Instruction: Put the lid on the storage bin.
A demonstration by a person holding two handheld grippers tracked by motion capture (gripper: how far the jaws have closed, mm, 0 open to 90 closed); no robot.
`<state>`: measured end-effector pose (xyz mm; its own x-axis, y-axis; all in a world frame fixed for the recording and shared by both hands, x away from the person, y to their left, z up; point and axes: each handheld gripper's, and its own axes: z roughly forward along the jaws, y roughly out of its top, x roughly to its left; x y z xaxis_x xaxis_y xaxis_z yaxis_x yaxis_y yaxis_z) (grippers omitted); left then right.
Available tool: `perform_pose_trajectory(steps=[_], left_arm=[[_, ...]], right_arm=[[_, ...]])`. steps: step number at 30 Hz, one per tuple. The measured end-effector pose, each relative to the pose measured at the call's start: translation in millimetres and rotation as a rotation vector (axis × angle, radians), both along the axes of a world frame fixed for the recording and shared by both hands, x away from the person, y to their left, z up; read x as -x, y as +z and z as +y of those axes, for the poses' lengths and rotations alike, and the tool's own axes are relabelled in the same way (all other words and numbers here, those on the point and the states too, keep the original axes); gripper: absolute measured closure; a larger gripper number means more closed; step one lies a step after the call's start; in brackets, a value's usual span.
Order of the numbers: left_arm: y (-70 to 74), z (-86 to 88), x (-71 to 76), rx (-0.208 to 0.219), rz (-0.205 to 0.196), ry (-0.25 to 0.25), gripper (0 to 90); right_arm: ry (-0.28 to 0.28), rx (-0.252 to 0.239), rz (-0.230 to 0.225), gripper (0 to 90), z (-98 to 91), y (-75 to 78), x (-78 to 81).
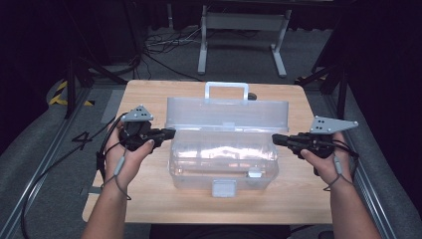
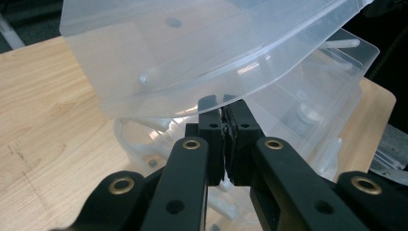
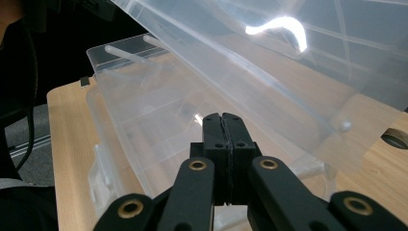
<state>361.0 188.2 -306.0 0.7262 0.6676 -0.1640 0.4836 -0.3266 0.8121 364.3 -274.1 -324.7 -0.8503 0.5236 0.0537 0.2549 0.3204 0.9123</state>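
High view. Clear plastic box at centre of wooden surface; hinged lid raised toward 12 o'clock, handle at its top edge, latch at 6 o'clock. Left tool at the box's 9 o'clock end, right tool at the 3 o'clock end, tips at or just beside the ends where lid meets body. Contact not readable from here. Risk, as judgement: lid propped from both ends; uneven push from one side likely to twist lid on its hinge or skid the light box across the surface.

Left gripper view. Left tool closed, pads together, nothing between them; tips tucked under the curved rim of the lid, apparently touching it. Box body beyond at 3 o'clock. Supplies what the high view lacks: tip sits under the lid edge, not clamped on it. Risk: smooth rim sliding off the closed tip, lid dropping.

Right gripper view. Right tool closed, empty, aimed into the gap between open body and slanting lid above. Whether tip touches plastic: cannot tell. Shows the tilt of the lid over the body, flattened in the high view. Risk: tip entering the body rather than meeting the lid.
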Motion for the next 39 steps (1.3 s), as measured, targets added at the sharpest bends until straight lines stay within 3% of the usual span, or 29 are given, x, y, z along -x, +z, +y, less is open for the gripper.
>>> perform_pose_trajectory(steps=[17,39], left_arm=[[-2.5,0.8,1.9,-0.002,0.052,-0.029,84.1],[-1.4,5.0,5.6,-0.033,0.116,-0.020,79.7]], right_arm=[[-0.023,-0.007,0.025,90.0,-2.0,-0.1,0.3],[-0.015,0.027,0.078,90.0,-3.2,-1.0,2.8]])
